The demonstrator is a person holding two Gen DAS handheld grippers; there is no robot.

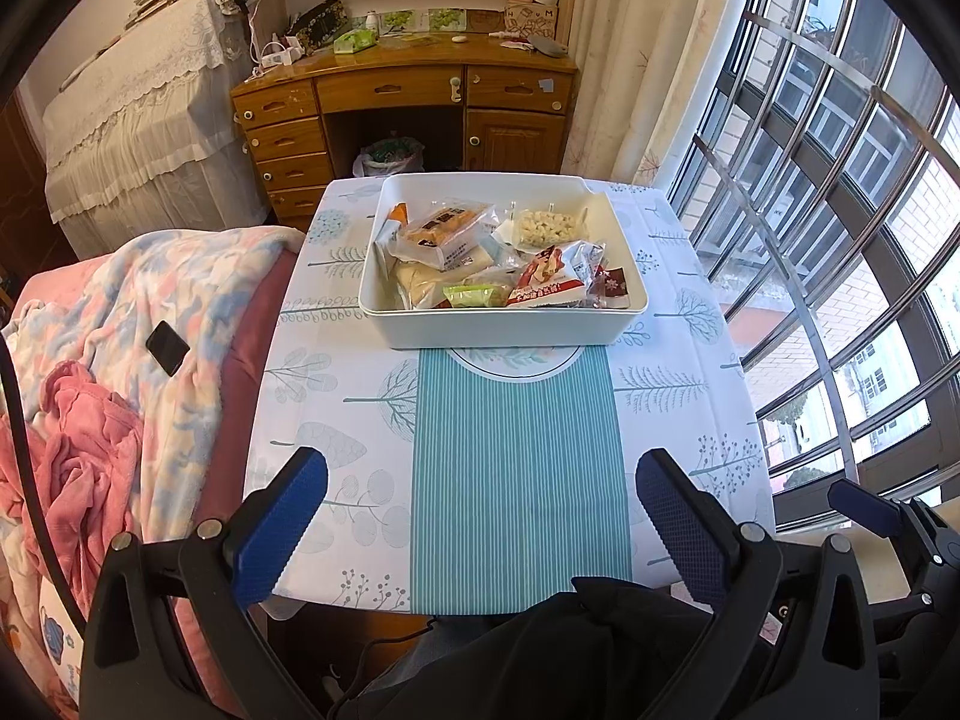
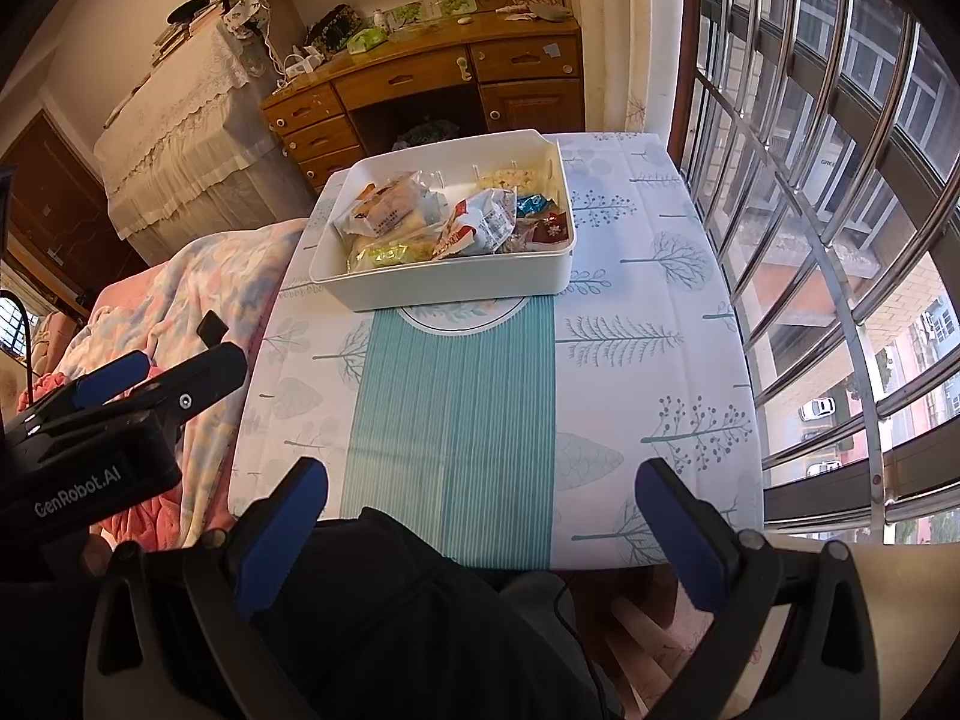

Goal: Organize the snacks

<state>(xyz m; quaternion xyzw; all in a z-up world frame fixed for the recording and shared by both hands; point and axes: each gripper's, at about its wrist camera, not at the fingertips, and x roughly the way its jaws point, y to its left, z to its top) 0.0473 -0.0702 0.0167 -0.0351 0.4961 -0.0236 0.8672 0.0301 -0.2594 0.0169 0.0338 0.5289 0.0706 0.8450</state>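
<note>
While both units hang back at the near edge of the bench (image 1: 678,396), the white bin (image 1: 504,324) sits dead ahead at 12 o'clock, well apart from us, on the far half of the tree-print cloth. Its long axis runs 9-to-3 across our line of reach. Snacks are all inside it: orange bread pack (image 1: 441,231) at back-left, clear puffed pack (image 1: 549,228) at back-right, red-white pouch (image 1: 549,285) and green pack (image 1: 477,295) at front.

Left hand-held gripper (image 1: 480,516) is released, fingers spread wide, nothing between them. Right hand-held gripper (image 2: 480,519) likewise released & empty. In the right wrist view the bin lies at approx 11 o'clock, so we judge neither unit clearly nearer; the left sees it more squarely.

Nothing stands on the striped runner (image 1: 516,468) between us & the bin. Bed w/ pink blanket (image 1: 90,450) at 9, window bars (image 1: 840,210) at 3. The bin's near wall hides the lowest packs, so we'd prob. come in over the rim.
</note>
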